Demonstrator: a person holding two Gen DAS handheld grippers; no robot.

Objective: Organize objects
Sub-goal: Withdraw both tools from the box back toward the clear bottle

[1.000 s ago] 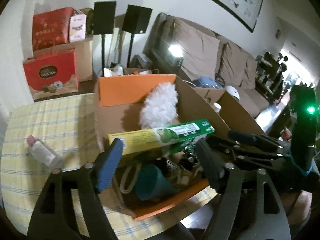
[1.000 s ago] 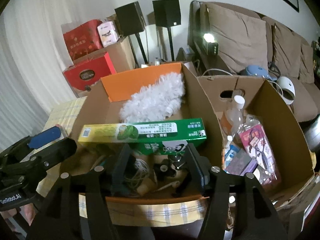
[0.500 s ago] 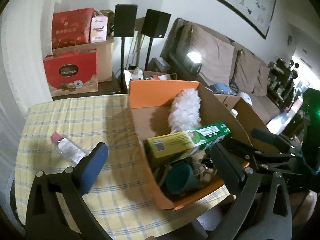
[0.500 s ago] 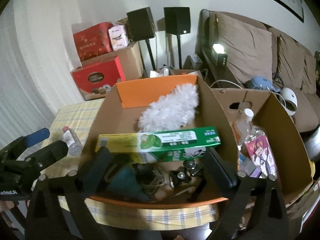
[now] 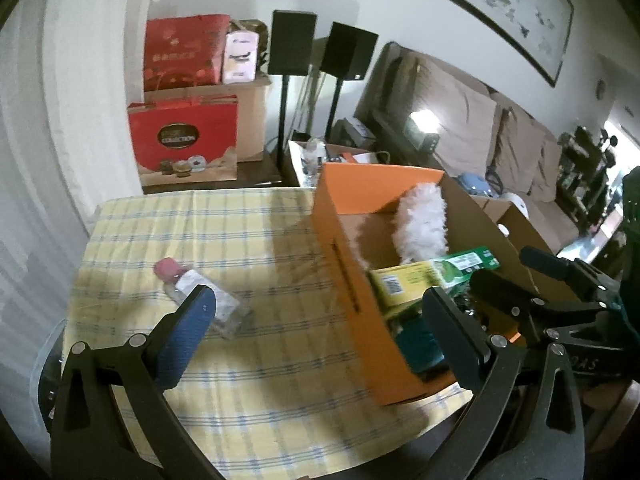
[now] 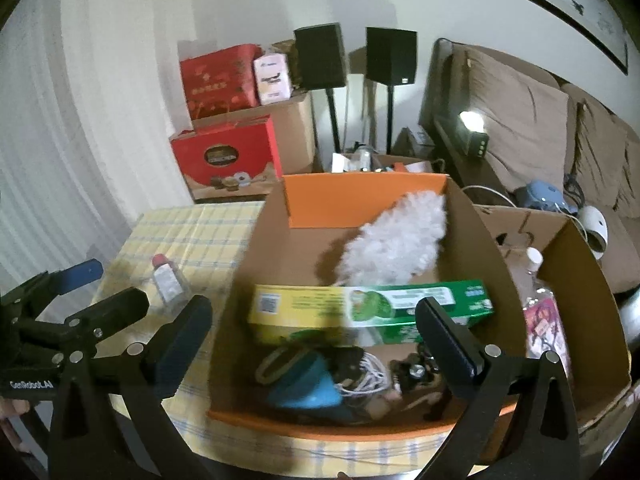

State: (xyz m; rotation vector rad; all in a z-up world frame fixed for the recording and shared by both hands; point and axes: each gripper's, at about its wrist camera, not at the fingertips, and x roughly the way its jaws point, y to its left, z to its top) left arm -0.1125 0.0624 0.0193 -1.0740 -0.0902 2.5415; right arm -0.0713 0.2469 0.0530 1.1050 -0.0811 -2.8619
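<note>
An orange-edged cardboard box stands on the yellow checked tablecloth. In it lie a white fluffy duster, a green and yellow carton, a teal cup, cords and small dark items. A small clear bottle with a pink cap lies on the cloth left of the box. My left gripper is open and empty, above the cloth by the box's left wall. My right gripper is open and empty, above the box's near edge.
A second open cardboard box with a bottle and packets stands right of the first. Behind the table are red gift boxes, two black speakers on stands and a brown sofa. The table's near edge is close below me.
Both grippers have opened wide and pulled back from the box. The left view has swung left, so the bottle and more of the tablecloth now show.
</note>
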